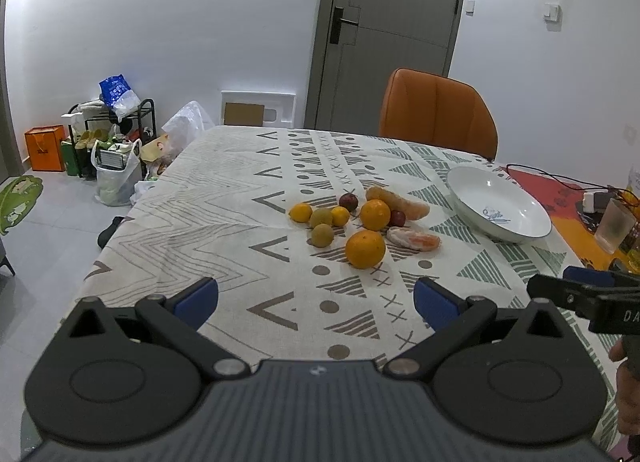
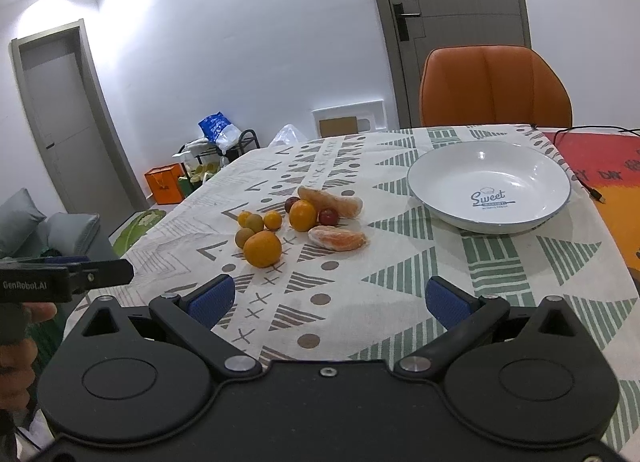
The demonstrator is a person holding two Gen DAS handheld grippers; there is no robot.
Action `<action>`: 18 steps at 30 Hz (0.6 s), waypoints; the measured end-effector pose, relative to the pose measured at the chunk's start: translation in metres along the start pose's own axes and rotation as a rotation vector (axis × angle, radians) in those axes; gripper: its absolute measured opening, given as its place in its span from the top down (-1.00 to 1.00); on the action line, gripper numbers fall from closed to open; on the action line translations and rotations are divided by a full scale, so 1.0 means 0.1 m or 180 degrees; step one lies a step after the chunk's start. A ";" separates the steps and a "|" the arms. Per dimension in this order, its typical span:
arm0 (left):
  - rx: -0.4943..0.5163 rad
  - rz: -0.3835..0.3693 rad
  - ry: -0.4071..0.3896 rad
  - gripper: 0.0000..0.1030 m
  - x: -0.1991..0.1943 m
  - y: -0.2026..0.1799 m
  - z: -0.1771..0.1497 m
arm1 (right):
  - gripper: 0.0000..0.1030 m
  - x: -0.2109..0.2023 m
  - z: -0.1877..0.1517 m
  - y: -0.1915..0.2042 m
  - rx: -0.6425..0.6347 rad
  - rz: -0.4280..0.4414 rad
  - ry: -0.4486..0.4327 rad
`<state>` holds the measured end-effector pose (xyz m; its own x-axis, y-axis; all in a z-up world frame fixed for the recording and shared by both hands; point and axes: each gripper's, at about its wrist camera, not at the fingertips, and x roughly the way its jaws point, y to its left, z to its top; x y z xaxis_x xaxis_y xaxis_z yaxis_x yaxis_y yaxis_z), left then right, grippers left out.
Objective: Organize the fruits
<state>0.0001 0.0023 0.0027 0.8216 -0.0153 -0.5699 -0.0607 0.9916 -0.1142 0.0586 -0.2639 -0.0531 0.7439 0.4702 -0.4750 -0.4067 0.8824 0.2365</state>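
White walls, a grey door (image 1: 394, 29), an orange chair (image 1: 438, 115) and a cluttered rack (image 1: 114, 129) on grey tiles.

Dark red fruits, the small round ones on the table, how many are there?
2. One dark red fruit sits at the far side of the pile; the other lies right of the middle orange. More could be hidden behind the pile.

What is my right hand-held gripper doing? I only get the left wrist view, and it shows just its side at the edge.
Observer: The right hand-held gripper is open, blue pads spread wide, holding nothing.
Operator: What lies in front of it?
Observer: The nearest orange sits ahead, toward its left pad; the white bowl is ahead to the right.
Operator: What's past the cluttered rack on the left?
Observer: A second closed grey door, with grey cushions nearer.
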 end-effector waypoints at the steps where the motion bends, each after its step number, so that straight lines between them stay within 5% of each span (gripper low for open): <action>1: -0.0003 -0.0012 -0.0007 -1.00 0.01 0.00 0.00 | -1.00 0.01 0.00 0.00 0.0000 0.0007 0.0007; 18: -0.0113 -0.0176 -0.0116 -0.95 0.27 0.02 0.06 | -1.00 0.29 0.05 -0.13 0.0006 0.0009 0.0043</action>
<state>0.0252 0.0046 -0.0078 0.8444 -0.0646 -0.5319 -0.0343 0.9842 -0.1739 0.0882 -0.2611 -0.0657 0.7355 0.4723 -0.4857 -0.4077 0.8812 0.2394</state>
